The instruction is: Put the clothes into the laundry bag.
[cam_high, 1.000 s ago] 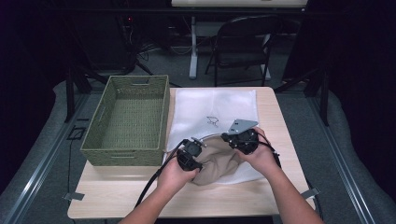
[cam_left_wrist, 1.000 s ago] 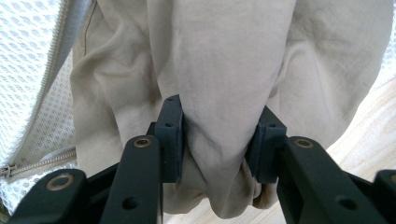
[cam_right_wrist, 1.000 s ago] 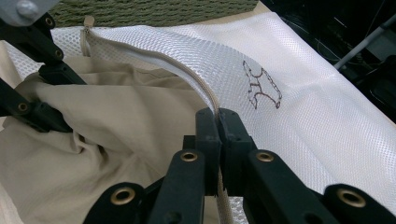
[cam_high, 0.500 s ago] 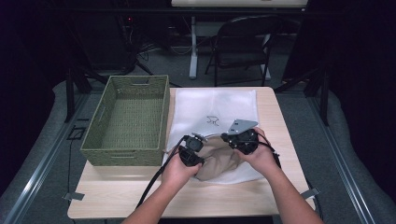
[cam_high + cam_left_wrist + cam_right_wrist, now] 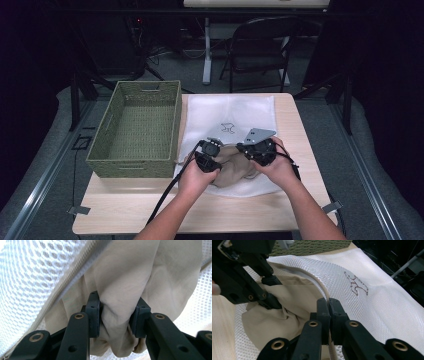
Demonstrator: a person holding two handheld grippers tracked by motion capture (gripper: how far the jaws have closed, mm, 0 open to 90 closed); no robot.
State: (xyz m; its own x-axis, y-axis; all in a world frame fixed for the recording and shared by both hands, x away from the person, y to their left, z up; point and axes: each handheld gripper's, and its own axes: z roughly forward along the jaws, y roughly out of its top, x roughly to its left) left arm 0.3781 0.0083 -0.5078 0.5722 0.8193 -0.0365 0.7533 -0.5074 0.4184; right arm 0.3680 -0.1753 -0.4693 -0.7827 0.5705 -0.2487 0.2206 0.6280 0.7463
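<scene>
Both grippers pinch fabric: left gripper [image 5: 115, 315] crumpled beige cloth [image 5: 130, 277], right gripper [image 5: 328, 312] honeycomb mesh bag [image 5: 362, 305].

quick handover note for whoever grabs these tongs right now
Left tongs: shut on a bunched fold of the beige cloth.
Right tongs: shut on the zipper rim of the white mesh bag, holding its mouth up.
Cloth lies at the bag's mouth, part under the mesh, part outside.
Basket stands left of the bag.
Left: which way the cloth is going, I cannot tell.
</scene>
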